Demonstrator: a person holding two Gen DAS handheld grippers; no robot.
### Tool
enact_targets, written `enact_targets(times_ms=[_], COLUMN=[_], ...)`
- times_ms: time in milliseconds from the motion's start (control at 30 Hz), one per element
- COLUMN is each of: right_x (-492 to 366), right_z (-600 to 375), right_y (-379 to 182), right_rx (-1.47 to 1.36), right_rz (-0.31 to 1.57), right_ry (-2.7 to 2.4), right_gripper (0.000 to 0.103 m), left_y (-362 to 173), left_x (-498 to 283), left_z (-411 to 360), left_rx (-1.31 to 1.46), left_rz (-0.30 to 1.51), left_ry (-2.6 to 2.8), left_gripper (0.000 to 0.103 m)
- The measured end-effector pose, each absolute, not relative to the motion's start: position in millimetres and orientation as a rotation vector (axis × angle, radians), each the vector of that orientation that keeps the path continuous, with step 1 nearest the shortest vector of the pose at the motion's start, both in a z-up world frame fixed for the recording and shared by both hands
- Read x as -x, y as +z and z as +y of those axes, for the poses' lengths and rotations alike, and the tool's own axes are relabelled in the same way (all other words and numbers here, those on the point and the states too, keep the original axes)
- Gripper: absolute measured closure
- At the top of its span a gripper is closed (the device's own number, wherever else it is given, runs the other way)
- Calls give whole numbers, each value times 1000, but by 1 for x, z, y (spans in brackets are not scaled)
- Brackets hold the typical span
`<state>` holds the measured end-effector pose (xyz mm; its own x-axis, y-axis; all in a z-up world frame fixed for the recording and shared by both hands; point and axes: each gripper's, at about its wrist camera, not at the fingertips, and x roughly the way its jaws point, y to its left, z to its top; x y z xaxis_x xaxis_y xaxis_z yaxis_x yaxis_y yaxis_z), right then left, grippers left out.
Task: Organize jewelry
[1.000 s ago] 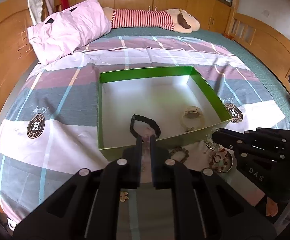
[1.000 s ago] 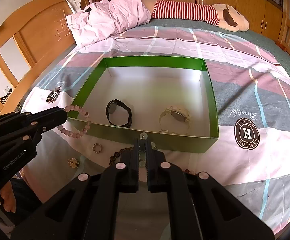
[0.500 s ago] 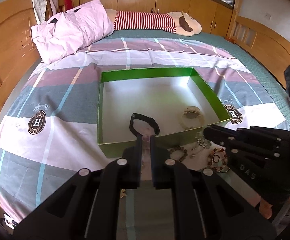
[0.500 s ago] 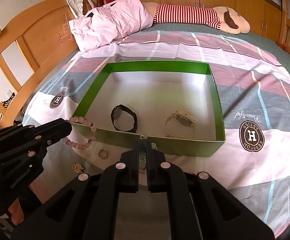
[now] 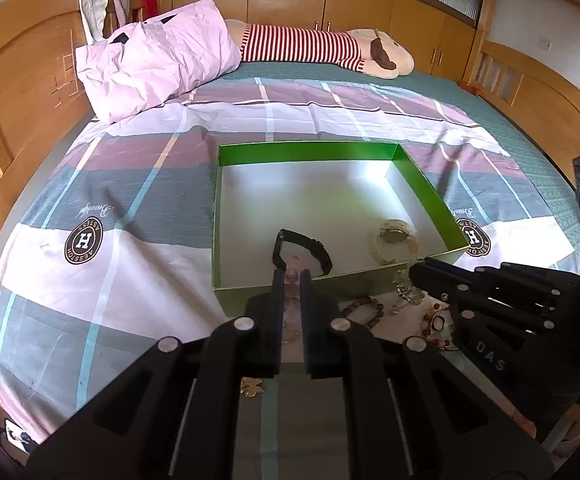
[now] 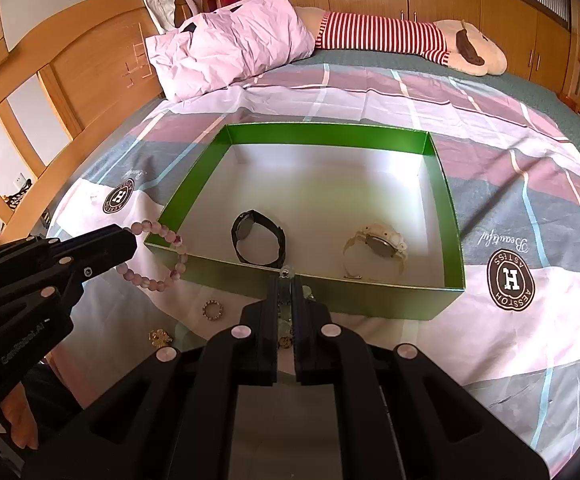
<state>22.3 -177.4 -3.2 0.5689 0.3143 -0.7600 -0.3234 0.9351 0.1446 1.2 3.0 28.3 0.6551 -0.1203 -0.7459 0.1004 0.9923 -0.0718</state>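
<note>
Your left gripper (image 6: pixel 130 240) is clamping the pink bead bracelet (image 6: pixel 158 256), jaws nearly together; the loop is hanging off the tips right at the near-left corner of the green box (image 6: pixel 369 304). Your right gripper (image 6: pixel 286 280) is pinching a pale glass-bead piece (image 6: pixel 287 271), jaws just as narrow, tips sitting at the box's near wall. Inside the box you're looking at a black watch (image 6: pixel 258 238) left and a cream watch (image 6: pixel 375 244) right, apart from each other. Loose on the bedspread (image 6: pixel 529 200) in front of the box: small beaded ring (image 6: pixel 212 310), gold charm (image 6: pixel 160 337), brown bead bracelet (image 5: pixel 363 310). Pink pillow (image 6: pixel 230 44) and striped plush toy (image 6: pixel 409 38) are lying well beyond.
</note>
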Motion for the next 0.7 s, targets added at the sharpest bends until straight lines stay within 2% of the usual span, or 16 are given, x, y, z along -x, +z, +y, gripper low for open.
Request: enact_targets(times_ms=[367,700], right_x=[-10,-15], right_z=[-188,-195], right_y=[23,34], right_rx=[-46,-83], right_rz=[750,718], right_ry=[386,349], right_gripper=[97,97], left_y=[32,46], left_x=[0,-10], left_z=[6,26], left_rx=[25,67], left_rz=[808,758], left_ry=[-112,-64], left_gripper=[95,95])
